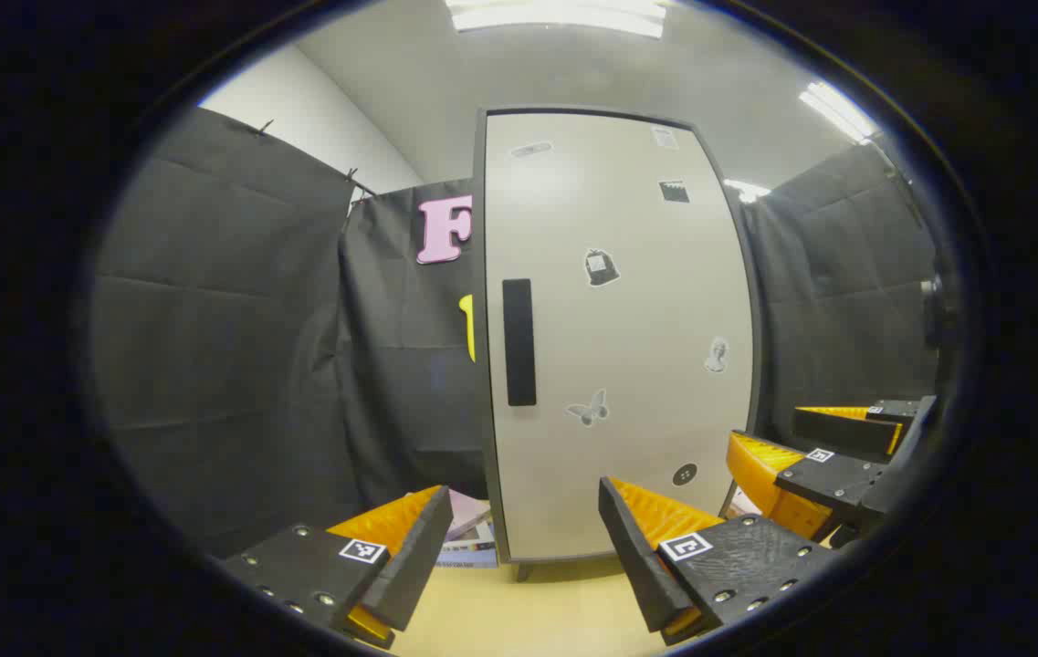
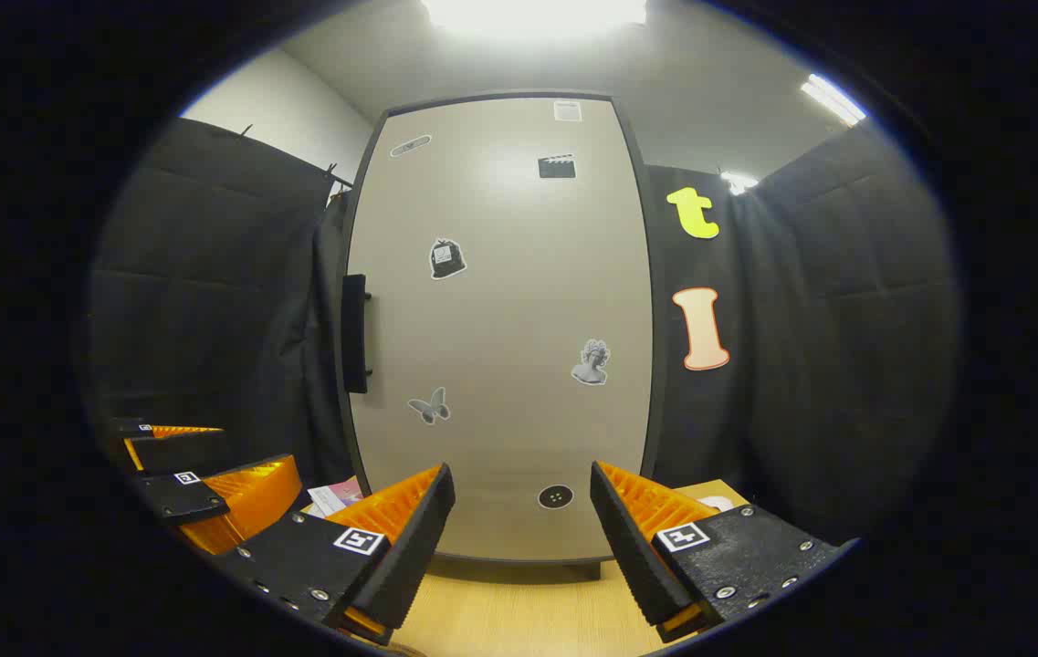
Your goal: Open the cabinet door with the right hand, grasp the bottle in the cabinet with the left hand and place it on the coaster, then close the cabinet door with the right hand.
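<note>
In the left gripper view the cabinet door (image 1: 614, 338) fills the centre of the frame and stands closed, its dark vertical handle (image 1: 519, 342) near the door's left edge; the left gripper (image 1: 523, 557) sits at the bottom with fingers spread and nothing between them, and the right gripper (image 1: 797, 447) shows at the lower right, also spread. The bottle is presumably behind the closed door, so it cannot be seen. In the right gripper view the same door (image 2: 500, 328) is central, its handle (image 2: 354, 333) jutting from the left edge, and the right gripper (image 2: 519, 538) at the bottom is spread and empty, aimed right of the handle. The step in hand looks like opening: the right gripper should shift toward frame left, straddle the handle mid-height, pinch firmly, then pull along the hinge's arc, while the left gripper (image 2: 199, 456) waits clear over the worktop (image 2: 519, 611).
</note>
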